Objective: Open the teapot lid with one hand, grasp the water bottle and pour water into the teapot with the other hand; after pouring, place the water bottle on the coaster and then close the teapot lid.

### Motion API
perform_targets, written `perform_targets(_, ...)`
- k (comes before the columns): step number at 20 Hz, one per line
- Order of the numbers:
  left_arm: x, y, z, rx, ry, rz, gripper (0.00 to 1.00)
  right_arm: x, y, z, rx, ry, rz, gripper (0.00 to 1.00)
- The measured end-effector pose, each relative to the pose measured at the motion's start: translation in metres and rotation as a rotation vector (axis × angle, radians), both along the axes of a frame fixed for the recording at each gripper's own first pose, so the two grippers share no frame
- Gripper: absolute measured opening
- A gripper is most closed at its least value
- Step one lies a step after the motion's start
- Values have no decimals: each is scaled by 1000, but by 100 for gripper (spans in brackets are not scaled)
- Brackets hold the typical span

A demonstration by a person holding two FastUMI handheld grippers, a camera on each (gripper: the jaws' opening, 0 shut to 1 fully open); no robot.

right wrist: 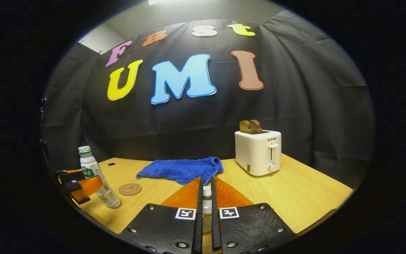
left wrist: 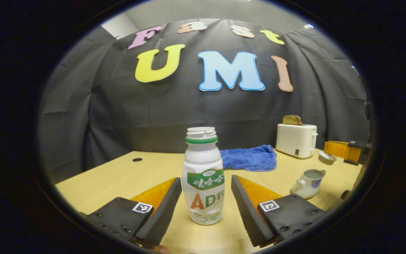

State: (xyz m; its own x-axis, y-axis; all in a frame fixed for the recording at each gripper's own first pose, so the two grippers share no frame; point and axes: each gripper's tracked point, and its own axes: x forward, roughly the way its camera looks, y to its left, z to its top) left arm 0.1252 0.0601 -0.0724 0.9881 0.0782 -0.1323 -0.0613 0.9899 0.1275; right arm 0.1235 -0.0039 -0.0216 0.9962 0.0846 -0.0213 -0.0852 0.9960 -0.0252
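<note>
While the right gripper pinches something half-hidden, the teapot stands lidless.

White bottle green-banded; blue towel; white toaster

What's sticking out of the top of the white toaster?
Two brown slices of toast poke out of the toaster. Their lower parts sit down in the slots, so they are hidden.

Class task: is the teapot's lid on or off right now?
Off. The teapot shows an open rim, and the right gripper holds the lid pinched.
</note>
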Motion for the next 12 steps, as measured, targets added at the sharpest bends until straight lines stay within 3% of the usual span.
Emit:
perform_targets(6, 14, 2, -19, 29, 51, -9, 94, 1, -7, 1, 1, -1, -20, 10)
perform_targets(8, 16, 1, -24, 37, 68, -5, 94, 2, -15, 2, 2, -8, -48, 10)
perform_targets(9, 16, 3, -25, 46, 74, -2, 100, 2, -21, 2, 1, -10, -69, 10)
perform_targets(12, 19, 6, -34, 73, 103, 1, 97, 4, -40, 3, 15, -10, -131, 10)
